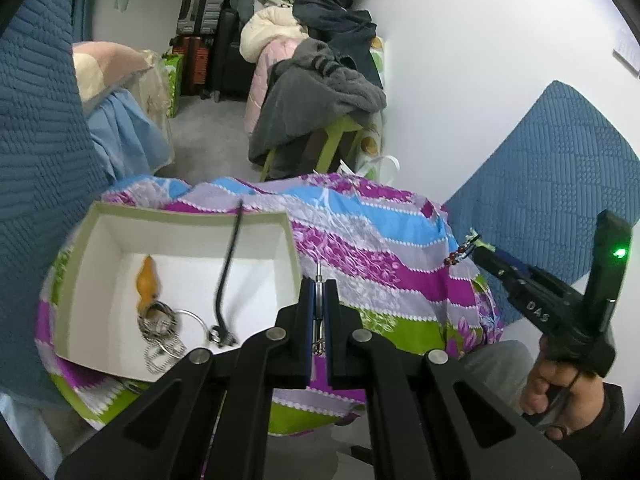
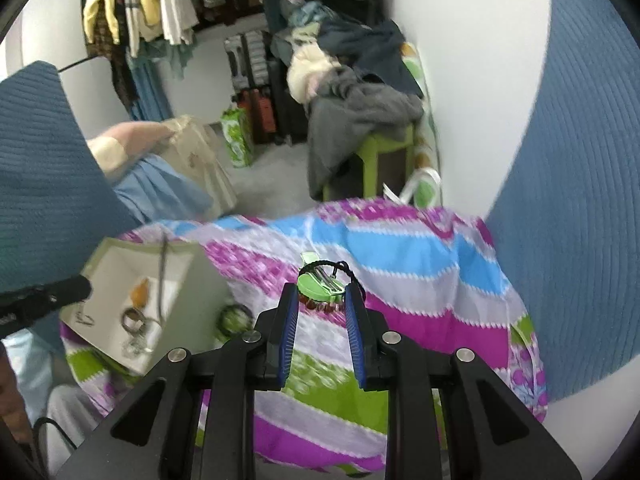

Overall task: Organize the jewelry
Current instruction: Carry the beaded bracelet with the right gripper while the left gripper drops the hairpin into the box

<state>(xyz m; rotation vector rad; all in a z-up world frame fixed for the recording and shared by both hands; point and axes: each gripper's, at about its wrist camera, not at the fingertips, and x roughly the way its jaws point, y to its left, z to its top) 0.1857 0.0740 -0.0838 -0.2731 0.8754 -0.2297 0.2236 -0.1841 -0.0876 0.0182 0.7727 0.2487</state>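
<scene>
Jewelry sorting, partly done. White box on the striped cloth already holds an amber pendant, rings and a black cord. Left gripper pinches a small metal piece, probably a pendant. Right gripper clasps a green clip with a beaded bracelet; both remain unboxed.
</scene>
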